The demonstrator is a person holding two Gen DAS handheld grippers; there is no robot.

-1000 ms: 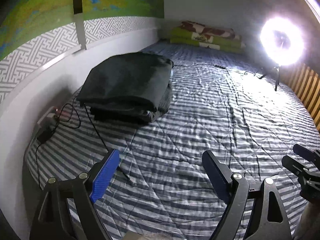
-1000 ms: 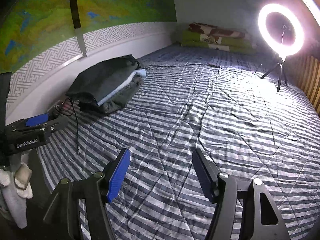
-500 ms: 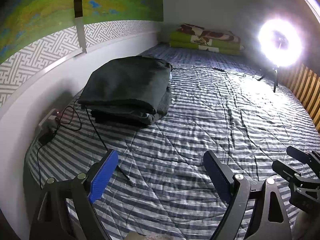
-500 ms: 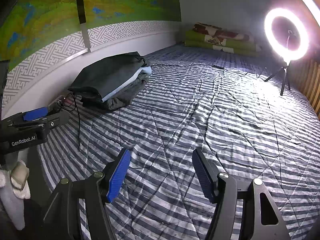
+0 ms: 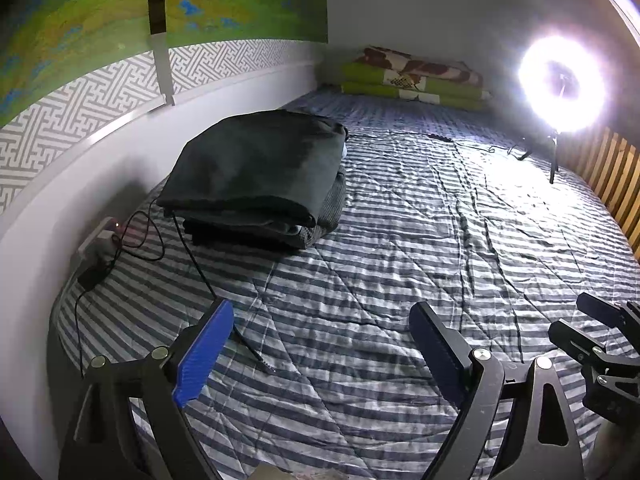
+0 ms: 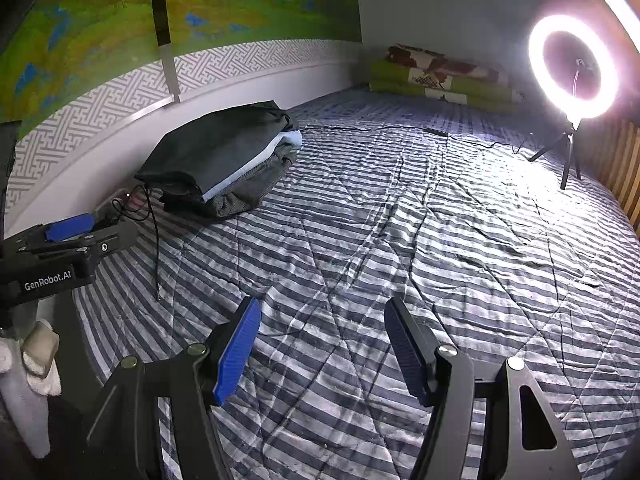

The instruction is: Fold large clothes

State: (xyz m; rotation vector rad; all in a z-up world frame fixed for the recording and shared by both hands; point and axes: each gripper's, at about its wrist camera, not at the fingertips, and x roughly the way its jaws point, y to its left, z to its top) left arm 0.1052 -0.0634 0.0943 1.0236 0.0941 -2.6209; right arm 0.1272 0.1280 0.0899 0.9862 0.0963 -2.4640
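Nearest in each wrist view are that gripper's own fingers, spread wide over the striped bed cover (image 5: 400, 240) with nothing between them: the left gripper (image 5: 320, 344) and the right gripper (image 6: 320, 344) both hang above bare quilt, pads clear of the fabric. The left view catches the right gripper only as black finger ends at its right edge, while the right view shows the left gripper (image 6: 68, 228) side-on at its left edge, with a light glove (image 6: 40, 360) below it that the left view does not show. Beyond the fingers a thin black cable (image 5: 192, 248) runs across the cover toward the stack of folded clothes (image 5: 256, 180), which lies on the bed close against the wall, well apart from both grippers. From the left view the stack reads as a dark top layer over dark folds; only the right view (image 6: 224, 164) reveals a pale blue layer sandwiched in it. Just left of the stack, by the wall, sits a power strip (image 5: 100, 236). Farther off than the stack, a lit ring light (image 6: 572, 68) stands on a small tripod on the bed, and folded green bedding (image 6: 440, 80) lies at the far wall.
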